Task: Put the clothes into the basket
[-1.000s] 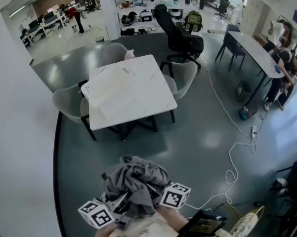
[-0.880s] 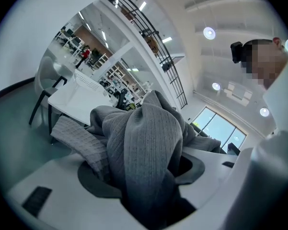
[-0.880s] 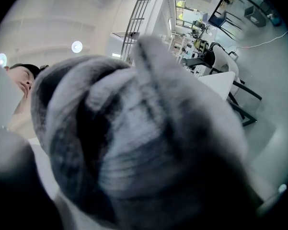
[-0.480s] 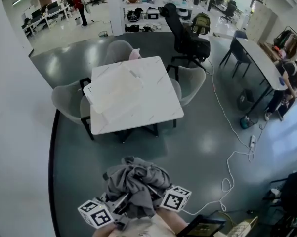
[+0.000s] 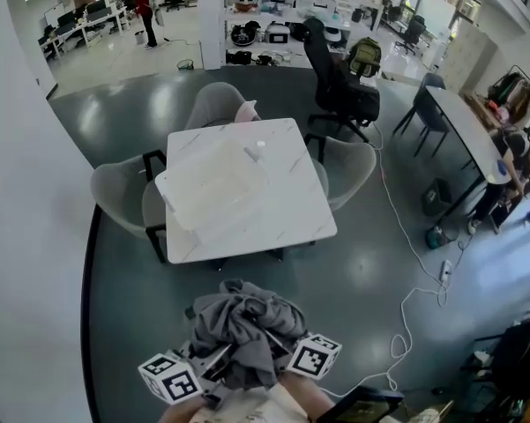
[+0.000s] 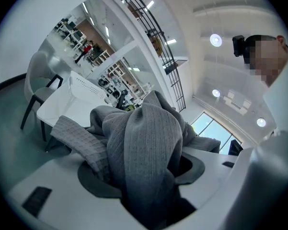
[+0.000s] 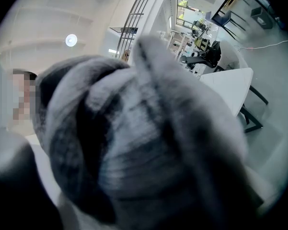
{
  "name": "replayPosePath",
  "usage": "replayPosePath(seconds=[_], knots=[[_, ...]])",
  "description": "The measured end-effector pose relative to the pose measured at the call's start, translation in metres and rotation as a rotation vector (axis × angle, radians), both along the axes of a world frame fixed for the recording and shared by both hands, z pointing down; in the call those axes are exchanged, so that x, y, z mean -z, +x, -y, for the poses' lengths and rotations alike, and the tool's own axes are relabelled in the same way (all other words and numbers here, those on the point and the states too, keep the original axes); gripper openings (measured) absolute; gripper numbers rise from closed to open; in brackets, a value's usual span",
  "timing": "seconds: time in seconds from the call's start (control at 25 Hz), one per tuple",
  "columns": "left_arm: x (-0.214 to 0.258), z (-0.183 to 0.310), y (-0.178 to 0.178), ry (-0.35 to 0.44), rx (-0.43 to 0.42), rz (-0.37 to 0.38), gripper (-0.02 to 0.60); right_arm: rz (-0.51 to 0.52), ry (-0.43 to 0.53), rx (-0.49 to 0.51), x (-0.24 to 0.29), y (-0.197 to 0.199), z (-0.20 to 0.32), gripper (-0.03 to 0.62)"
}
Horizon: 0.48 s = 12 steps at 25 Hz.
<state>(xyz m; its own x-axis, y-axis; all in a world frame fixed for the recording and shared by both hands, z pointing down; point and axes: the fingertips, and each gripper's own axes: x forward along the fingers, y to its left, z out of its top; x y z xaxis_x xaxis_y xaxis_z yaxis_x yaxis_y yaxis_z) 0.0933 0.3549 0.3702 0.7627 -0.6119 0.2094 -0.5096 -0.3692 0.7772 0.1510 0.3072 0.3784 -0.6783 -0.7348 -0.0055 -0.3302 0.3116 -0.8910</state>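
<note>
None of the clothes [image 5: 242,324] are in the basket [image 5: 169,179] yet. One grey bundle is lifted off the floor and carried between both grippers, well short of the basket. The basket sits on the white tabletop [image 5: 291,214] ahead and looks empty. By my read the pick-up is done. What's left is to reach the basket, get the bundle over its rim and let go.

Left gripper [image 5: 201,361]: its jaws stand fairly wide, pinching a thick wad of knit. The cloth is packed between them, spills over both and rises toward the basket side. Right gripper [image 5: 287,352]: fabric fills its own view right up to the lens and covers the jaws. They're likely clamped on the bundle's other side, since the bundle rides level between the two marker cubes. No loose garment shows near the basket.
</note>
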Motion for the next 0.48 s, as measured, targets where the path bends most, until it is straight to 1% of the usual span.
replayPosePath(seconds=[0.12,0.24,0.4,0.48], knots=[[0.009,0.019,-0.019,0.005,0.000,-0.010,0.275,-0.002,-0.003,0.006,0.008,-0.019,0.019,0.264],[0.012,0.033,-0.037,0.003,-0.001,-0.038,0.275,-0.018,-0.004,0.009,0.013,-0.037,0.033,0.264],[0.007,0.049,-0.056,0.002,-0.029,-0.071,0.275,-0.042,0.002,-0.009,0.010,-0.055,0.048,0.265],[0.005,0.060,-0.068,0.007,-0.040,-0.069,0.275,-0.040,0.008,-0.017,0.010,-0.066,0.058,0.265]])
